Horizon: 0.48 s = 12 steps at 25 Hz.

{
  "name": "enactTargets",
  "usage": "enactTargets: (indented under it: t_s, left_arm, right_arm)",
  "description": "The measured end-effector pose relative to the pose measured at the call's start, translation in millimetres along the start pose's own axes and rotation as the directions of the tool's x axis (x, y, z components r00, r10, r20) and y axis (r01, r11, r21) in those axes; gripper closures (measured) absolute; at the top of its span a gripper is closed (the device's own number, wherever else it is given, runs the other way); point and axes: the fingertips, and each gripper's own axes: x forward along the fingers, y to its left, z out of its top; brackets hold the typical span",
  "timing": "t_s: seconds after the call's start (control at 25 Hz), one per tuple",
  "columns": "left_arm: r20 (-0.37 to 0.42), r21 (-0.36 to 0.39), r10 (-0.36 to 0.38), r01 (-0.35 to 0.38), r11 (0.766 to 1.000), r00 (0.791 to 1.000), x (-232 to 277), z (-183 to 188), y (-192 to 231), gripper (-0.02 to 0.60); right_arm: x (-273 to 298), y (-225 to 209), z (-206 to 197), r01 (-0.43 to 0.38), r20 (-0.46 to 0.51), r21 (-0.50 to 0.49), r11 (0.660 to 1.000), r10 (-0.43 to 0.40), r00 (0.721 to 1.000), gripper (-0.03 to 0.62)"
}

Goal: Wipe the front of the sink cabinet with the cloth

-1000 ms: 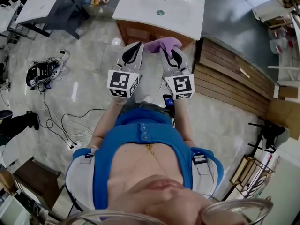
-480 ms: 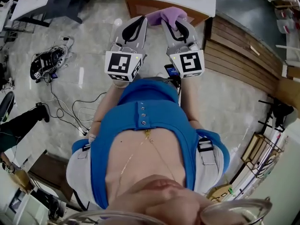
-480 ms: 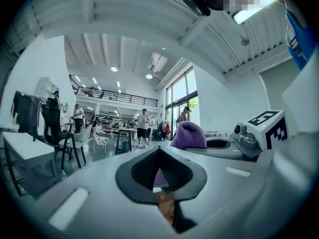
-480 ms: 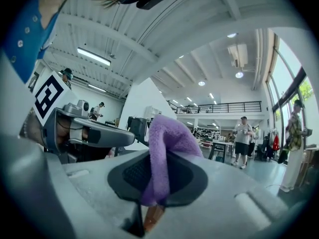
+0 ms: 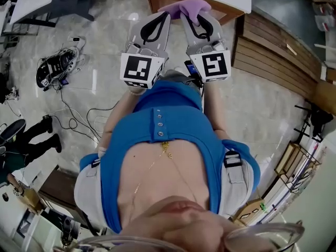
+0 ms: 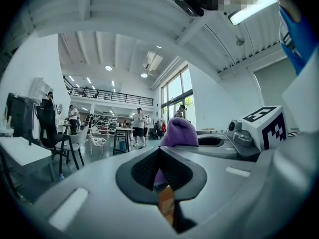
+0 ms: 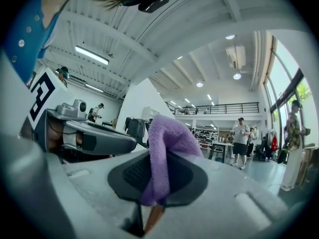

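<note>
Now we're holding the cloth [image 5: 187,6] pinched tight in left gripper [image 5: 162,16] & right gripper [image 5: 201,16], approaching sink cabinet [image 5: 229,14]; next probably pressing flat, sweeping across.

Left gripper [image 5: 167,16]: held out from the chest toward 12 o'clock in the head view, nose tilted to 1 o'clock; jaws closed on a fold of the purple cloth [image 5: 185,6].
Right gripper [image 5: 191,18]: just beside the left one at its 3 o'clock, nose tilted to 11 o'clock; jaws clamped on the same cloth.
Tips: converging, near each other.
Forearms: both bare, reaching forward.
</note>
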Motion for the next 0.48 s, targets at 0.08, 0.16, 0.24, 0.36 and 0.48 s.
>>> enactTargets:
  t_s: [0.08, 0.16, 0.24, 0.36, 0.48]
  left_arm:
    - [0.000, -0.005, 0.011, -0.011, 1.000, 1.000, 4, 2, 2, 0.581]
    - [0.001, -0.014, 0.030, -0.030, 0.999, 1.000, 10, 5, 4, 0.581]
    - [0.005, -0.017, 0.051, -0.051, 0.999, 0.999, 15, 9, 4, 0.581]
    - [0.010, -0.018, 0.077, -0.077, 0.997, 0.997, 20, 12, 3, 0.581]
    - [0.017, -0.014, 0.095, -0.095, 0.995, 0.995, 25, 13, 1, 0.581]
  right_arm:
    - [4, -2, 2, -0.018, -0.008, -0.006, 1.000, 0.018, 1.000, 0.537]
    - [6, -6, 1, -0.039, -0.018, -0.005, 0.999, 0.039, 0.999, 0.537]
    - [7, -12, 1, -0.053, -0.020, -0.007, 0.999, 0.052, 0.998, 0.537]
    - [7, -21, 3, -0.058, -0.018, -0.004, 0.998, 0.058, 0.998, 0.537]
    - [6, -27, 2, -0.073, -0.005, -0.005, 0.997, 0.073, 0.997, 0.537]
